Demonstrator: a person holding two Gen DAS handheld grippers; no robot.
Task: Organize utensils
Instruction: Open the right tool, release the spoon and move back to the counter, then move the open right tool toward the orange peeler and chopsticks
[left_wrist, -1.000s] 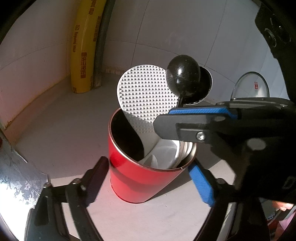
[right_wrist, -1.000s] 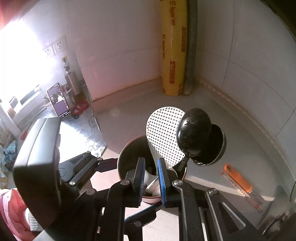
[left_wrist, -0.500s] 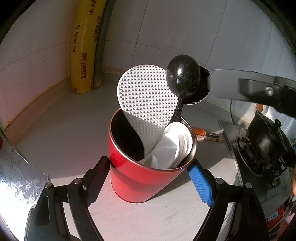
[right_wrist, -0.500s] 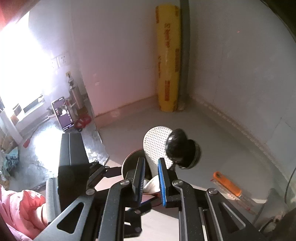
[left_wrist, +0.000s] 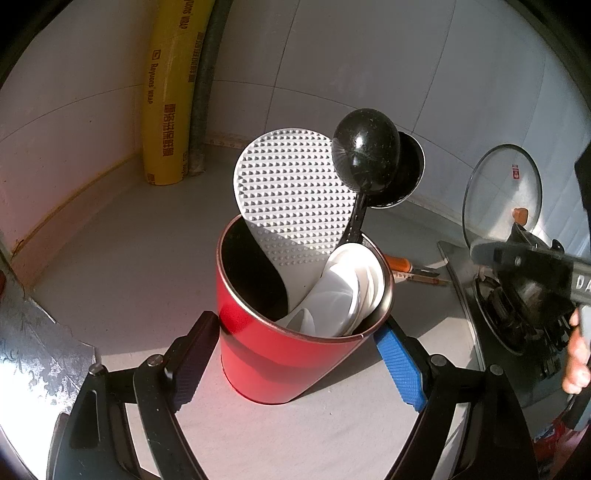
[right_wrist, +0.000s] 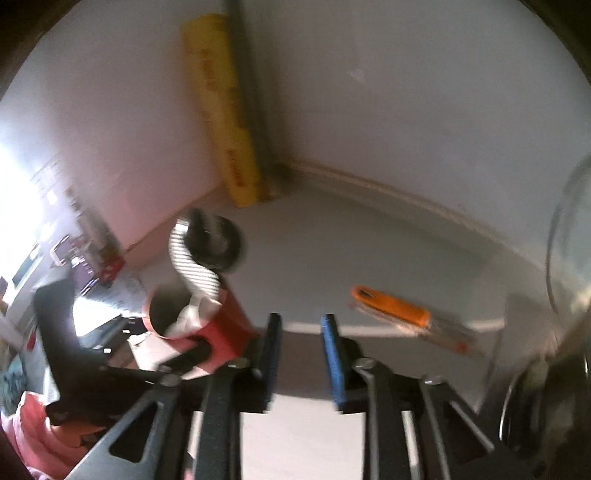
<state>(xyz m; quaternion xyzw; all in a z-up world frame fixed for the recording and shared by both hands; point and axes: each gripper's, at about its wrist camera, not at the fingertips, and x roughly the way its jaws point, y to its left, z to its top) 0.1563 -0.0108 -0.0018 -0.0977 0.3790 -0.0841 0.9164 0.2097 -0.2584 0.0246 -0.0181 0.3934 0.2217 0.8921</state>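
Observation:
A red cup (left_wrist: 288, 362) stands on the grey counter and holds a white dimpled rice paddle (left_wrist: 291, 199), a black ladle (left_wrist: 365, 151) and white spoons (left_wrist: 347, 291). My left gripper (left_wrist: 295, 332) is shut on the red cup, one pad on each side of its wall. My right gripper (right_wrist: 301, 325) hangs right of the cup (right_wrist: 221, 332), its jaws opening with nothing between them. Its body shows at the right edge of the left wrist view (left_wrist: 535, 266), held by a hand. An orange-handled tool (right_wrist: 391, 304) lies on the counter ahead of it.
A yellow roll of wrap (left_wrist: 166, 92) leans in the tiled corner. A glass lid (left_wrist: 502, 192) stands against the wall beside a stove burner (left_wrist: 517, 314) at the right. A patterned metal sheet (left_wrist: 33, 354) edges the counter at the left.
My right gripper left its place above the cup, swung away to the right with a roll, and its jaws parted. The left gripper and the cup stayed still.

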